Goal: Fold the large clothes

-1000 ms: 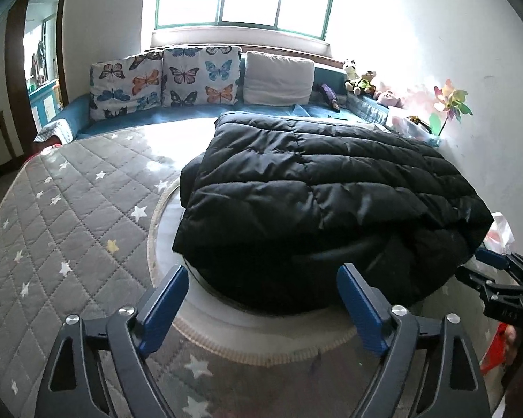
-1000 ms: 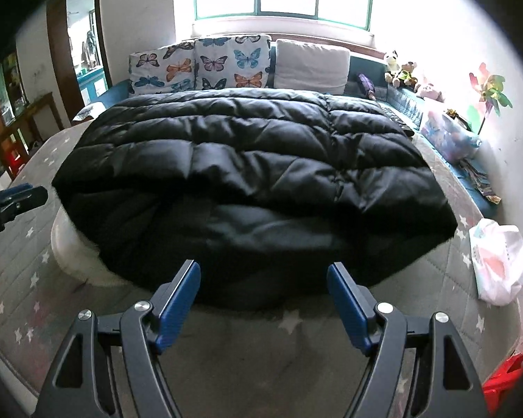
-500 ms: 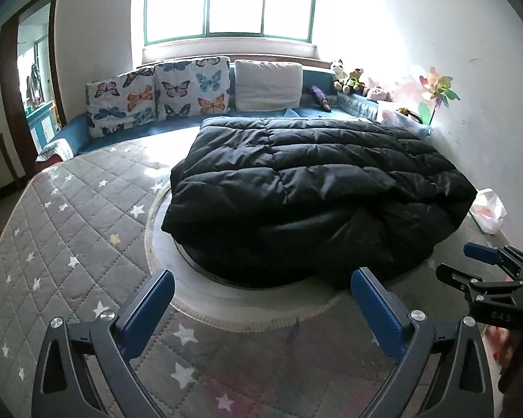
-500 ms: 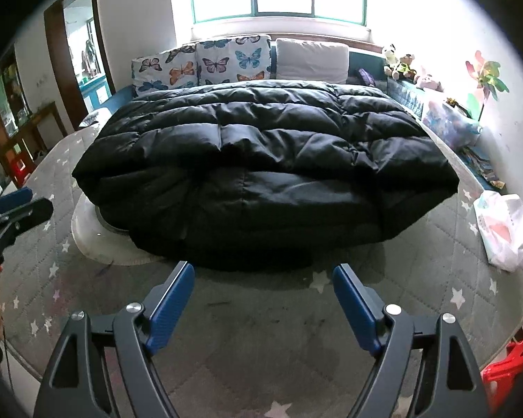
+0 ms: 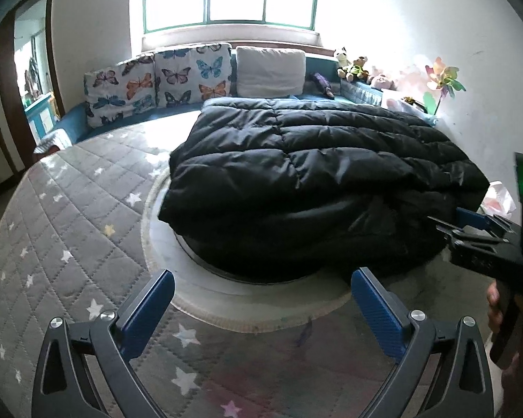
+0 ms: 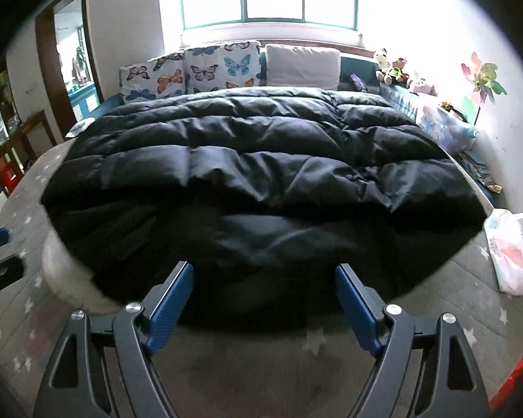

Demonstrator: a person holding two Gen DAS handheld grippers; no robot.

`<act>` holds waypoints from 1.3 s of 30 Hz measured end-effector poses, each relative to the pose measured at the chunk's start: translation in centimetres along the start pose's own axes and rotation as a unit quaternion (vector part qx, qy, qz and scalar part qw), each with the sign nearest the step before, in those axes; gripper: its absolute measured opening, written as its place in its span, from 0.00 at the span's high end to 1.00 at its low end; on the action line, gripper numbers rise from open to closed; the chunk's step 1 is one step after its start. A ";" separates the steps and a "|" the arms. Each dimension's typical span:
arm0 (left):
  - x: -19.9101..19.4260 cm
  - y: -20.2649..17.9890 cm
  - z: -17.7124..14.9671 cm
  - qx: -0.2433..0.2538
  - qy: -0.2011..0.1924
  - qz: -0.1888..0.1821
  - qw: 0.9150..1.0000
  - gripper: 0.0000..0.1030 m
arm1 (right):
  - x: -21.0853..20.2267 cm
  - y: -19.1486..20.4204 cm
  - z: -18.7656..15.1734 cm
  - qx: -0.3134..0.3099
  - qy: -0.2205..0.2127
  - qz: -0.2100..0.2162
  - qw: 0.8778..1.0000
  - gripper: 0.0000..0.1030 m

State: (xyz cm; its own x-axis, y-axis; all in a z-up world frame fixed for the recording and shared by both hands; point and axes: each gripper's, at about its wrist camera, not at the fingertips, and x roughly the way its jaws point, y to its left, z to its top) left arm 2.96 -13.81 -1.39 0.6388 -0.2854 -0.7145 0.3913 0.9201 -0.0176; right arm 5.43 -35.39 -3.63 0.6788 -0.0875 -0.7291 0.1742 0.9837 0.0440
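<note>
Since the earlier frames, both cameras are being brought closer to the black jacket (image 6: 261, 181), which is now filling more of the right view. Its near edge is being lost in shadow, and the folds there are hard to make out. It is being shown puffy, quilted and doubled over, lying on a white round cushion (image 5: 247, 299) at twelve o'clock. The left gripper (image 5: 261, 310) and right gripper (image 6: 265, 299) are being held wide apart, empty.
</note>
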 end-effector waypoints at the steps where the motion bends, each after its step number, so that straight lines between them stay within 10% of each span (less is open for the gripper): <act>1: -0.1 0.0 0.1 0.002 -0.004 0.004 1.000 0.00 | 0.6 -0.1 0.0 0.000 0.003 -0.001 1.000 0.12; 18: -1.8 -2.4 1.4 0.039 -0.067 0.035 0.996 0.00 | -0.7 -0.1 -1.4 -0.002 0.005 -0.024 1.000 0.01; 39: -1.4 -3.3 -0.3 0.013 -0.024 -0.016 0.999 0.00 | -5.3 1.9 -2.1 -0.024 -0.012 -0.018 0.999 0.01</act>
State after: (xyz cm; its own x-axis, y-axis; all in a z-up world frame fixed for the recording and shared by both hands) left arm 0.61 -16.34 -0.49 0.6559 -0.3283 -0.6797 0.4294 0.9029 -0.0216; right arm 0.68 -32.68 -1.12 0.6904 -0.1261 -0.7123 0.1648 0.9862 -0.0148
